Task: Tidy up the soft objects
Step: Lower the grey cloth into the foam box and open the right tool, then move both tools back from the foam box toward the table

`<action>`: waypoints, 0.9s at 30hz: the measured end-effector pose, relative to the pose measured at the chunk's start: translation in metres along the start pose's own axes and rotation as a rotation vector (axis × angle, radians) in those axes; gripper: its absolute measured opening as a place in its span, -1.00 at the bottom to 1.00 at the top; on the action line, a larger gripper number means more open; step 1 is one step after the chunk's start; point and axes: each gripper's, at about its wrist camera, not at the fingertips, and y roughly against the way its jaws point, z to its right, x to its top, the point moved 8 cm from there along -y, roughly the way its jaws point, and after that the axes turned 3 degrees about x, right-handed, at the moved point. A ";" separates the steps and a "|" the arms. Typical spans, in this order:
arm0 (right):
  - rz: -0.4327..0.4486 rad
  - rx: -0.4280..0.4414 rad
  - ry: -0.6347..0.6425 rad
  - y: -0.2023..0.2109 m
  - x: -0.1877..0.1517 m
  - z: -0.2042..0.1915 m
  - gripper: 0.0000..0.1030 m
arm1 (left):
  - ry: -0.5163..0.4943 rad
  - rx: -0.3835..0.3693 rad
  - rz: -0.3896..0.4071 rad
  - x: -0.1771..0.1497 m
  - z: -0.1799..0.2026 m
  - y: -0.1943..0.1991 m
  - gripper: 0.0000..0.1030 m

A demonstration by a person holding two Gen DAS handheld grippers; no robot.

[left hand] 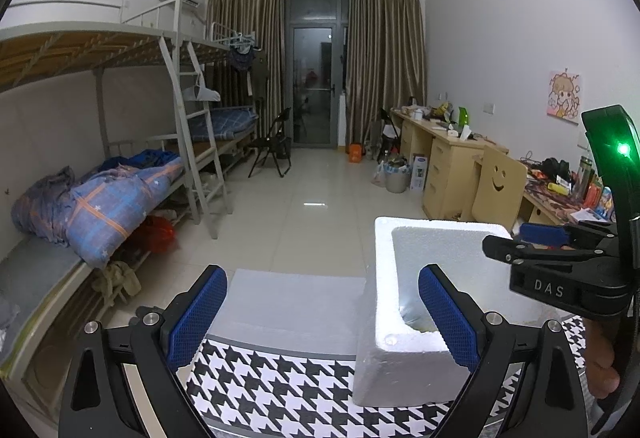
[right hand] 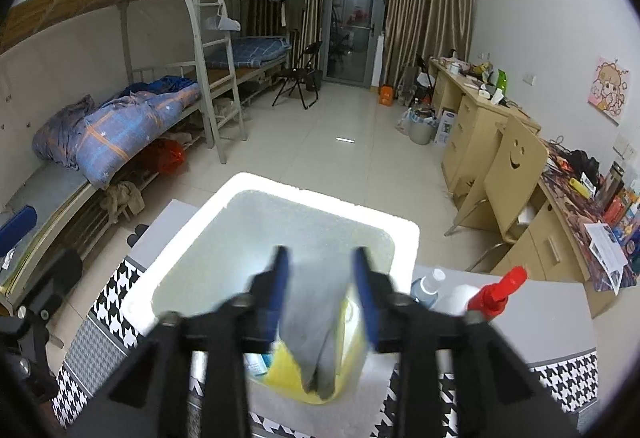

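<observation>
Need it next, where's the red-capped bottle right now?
In the right wrist view, the red-capped bottle stands right of the foam box, beside a clear bottle.

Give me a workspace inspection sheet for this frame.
Surface: houndstooth cloth on the table.
Job's things: white foam box on the cloth; grey and yellow cloth inside it.
Clutter: red-capped spray bottle and clear bottle beside the box.
Grippers: left gripper open beside the box; right gripper open over the cloth, fingers not pressing it.
Cables: nothing seen.
Surroundings: bunk beds, desks, tiled floor.
</observation>
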 end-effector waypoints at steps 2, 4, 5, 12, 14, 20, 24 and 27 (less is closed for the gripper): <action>0.006 -0.009 0.001 0.002 0.000 0.000 0.18 | -0.001 -0.001 -0.003 -0.001 0.001 -0.001 0.89; 0.005 -0.007 -0.007 0.006 -0.001 0.001 0.18 | -0.005 -0.003 -0.005 -0.002 0.002 -0.001 0.89; 0.006 -0.008 -0.008 0.005 0.000 -0.001 0.18 | -0.003 -0.003 -0.005 -0.002 0.002 0.000 0.89; 0.035 -0.024 0.008 0.027 -0.003 -0.003 0.40 | -0.020 -0.014 0.005 -0.001 0.007 0.012 0.89; 0.051 -0.030 0.006 0.035 -0.003 -0.002 0.47 | -0.026 -0.014 0.013 0.001 0.009 0.019 0.89; 0.086 -0.016 -0.003 0.055 -0.007 0.000 0.65 | -0.031 -0.013 0.024 0.002 0.014 0.034 0.89; 0.122 -0.043 0.017 0.070 -0.007 0.003 0.65 | -0.042 -0.030 0.039 0.003 0.020 0.046 0.91; 0.132 -0.043 0.002 0.078 -0.008 0.009 0.65 | -0.047 -0.031 0.053 0.004 0.024 0.057 0.94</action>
